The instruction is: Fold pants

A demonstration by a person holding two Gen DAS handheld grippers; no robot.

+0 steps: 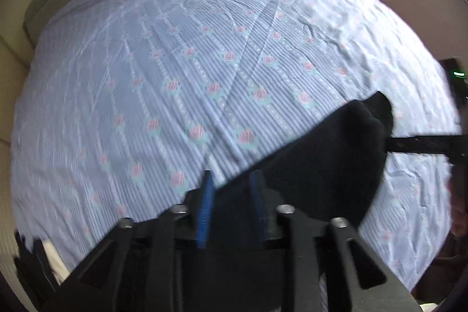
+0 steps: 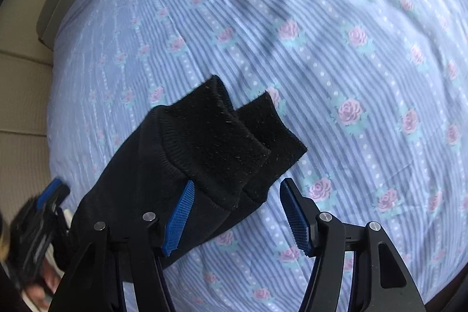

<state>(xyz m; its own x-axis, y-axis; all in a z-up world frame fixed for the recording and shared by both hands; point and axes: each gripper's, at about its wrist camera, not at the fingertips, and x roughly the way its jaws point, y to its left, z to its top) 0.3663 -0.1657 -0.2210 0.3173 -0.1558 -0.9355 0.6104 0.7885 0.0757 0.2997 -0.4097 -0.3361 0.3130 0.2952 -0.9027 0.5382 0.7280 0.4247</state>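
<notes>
Black pants (image 1: 327, 160) lie on a bed with a blue striped, rose-patterned sheet (image 1: 204, 63). In the left wrist view my left gripper (image 1: 231, 180) has its blue pads closed in on the black fabric and holds it near the lower edge. In the right wrist view the two ribbed leg cuffs (image 2: 234, 136) lie stacked on the sheet (image 2: 351, 63). My right gripper (image 2: 237, 189) is open, its jaws wide apart, with the left pad (image 2: 181, 212) against the cuffs and the right pad (image 2: 295, 218) over bare sheet. The left gripper shows at the lower left of that view (image 2: 49, 201).
A beige upholstered headboard or wall (image 1: 17, 54) runs along the left of the bed. The right gripper's arm (image 1: 424, 145) reaches in from the right edge of the left wrist view. A dark object with a green light (image 1: 457, 75) stands at the far right.
</notes>
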